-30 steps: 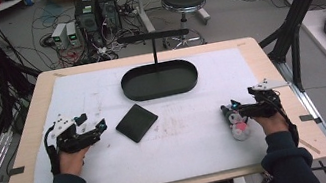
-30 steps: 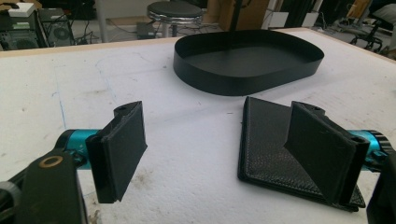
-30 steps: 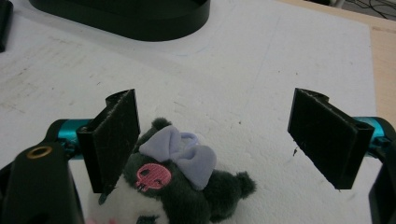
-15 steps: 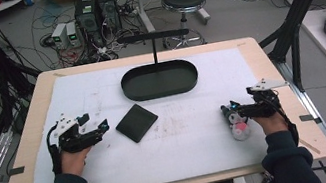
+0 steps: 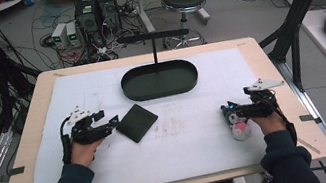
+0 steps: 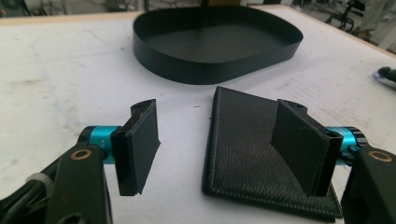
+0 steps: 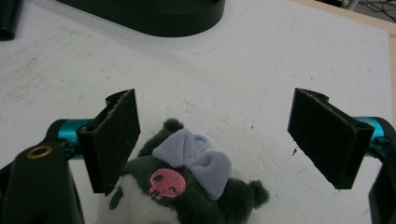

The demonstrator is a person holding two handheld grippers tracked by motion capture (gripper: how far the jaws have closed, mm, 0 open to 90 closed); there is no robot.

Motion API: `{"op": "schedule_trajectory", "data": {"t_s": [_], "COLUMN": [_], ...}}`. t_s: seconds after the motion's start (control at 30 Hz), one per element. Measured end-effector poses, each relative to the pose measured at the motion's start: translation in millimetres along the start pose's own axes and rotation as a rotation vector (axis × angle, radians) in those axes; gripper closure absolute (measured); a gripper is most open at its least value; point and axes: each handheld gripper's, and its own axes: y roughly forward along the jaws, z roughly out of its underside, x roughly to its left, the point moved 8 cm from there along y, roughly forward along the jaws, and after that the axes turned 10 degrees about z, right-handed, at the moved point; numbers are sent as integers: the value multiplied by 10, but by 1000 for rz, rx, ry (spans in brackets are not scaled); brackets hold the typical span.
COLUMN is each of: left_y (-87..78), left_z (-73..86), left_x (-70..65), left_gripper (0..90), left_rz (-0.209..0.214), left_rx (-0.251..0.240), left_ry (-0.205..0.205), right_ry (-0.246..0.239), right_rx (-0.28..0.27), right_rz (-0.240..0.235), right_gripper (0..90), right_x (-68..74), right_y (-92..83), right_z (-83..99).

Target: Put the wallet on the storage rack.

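- Left gripper [image 6: 219,149] sat wide open, jaws just closing in a bit, one pad over the black leather wallet [image 6: 261,154], not pinching it.
- Wallet lay flat just in front of the black tray [image 5: 159,80].
- Right gripper [image 7: 229,140], well right of the tray, gaped open around the plush toy [image 7: 187,196].

Your black wallet [image 6: 252,154] looks like grained leather with a stitched edge, matt. The far tray [image 6: 215,42] is smooth, dark metal with a faint sheen. Your plush toy [image 7: 187,196] is fuzzy cloth. The desk [image 5: 33,145] shows pale wood under a rough white, scuffed sheet [image 5: 200,141].
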Motion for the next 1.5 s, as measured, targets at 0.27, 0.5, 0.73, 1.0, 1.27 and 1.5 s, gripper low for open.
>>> {"op": "schedule_trajectory", "data": {"t_s": [0.27,0.5,0.73,1.0,1.27,1.5], "left_y": [343,420,402,355,223,-45], "left_z": [85,228,222,156,-34,-342], "left_x": [-21,14,-5,-62,-123,-36], "left_gripper": [393,411,702,863,872,874], "left_rz": [34,74,113,142,162,83], "left_rx": [134,225,218,185,76,-20], "left_ry": [-1,-31,-36,-25,-11,33], "right_ry": [1,-3,-4,3,11,17], "right_rx": [-14,-10,-9,-9,-8,-11], "right_rz": [-17,-15,-1,7,13,17], "right_gripper": [170,171,171,171,172,171], "right_x": [15,18,11,-13,-22,-35], "right_y": [-41,-48,-48,-45,-64,-77], "right_z": [1,2,2,0,5,11]}}
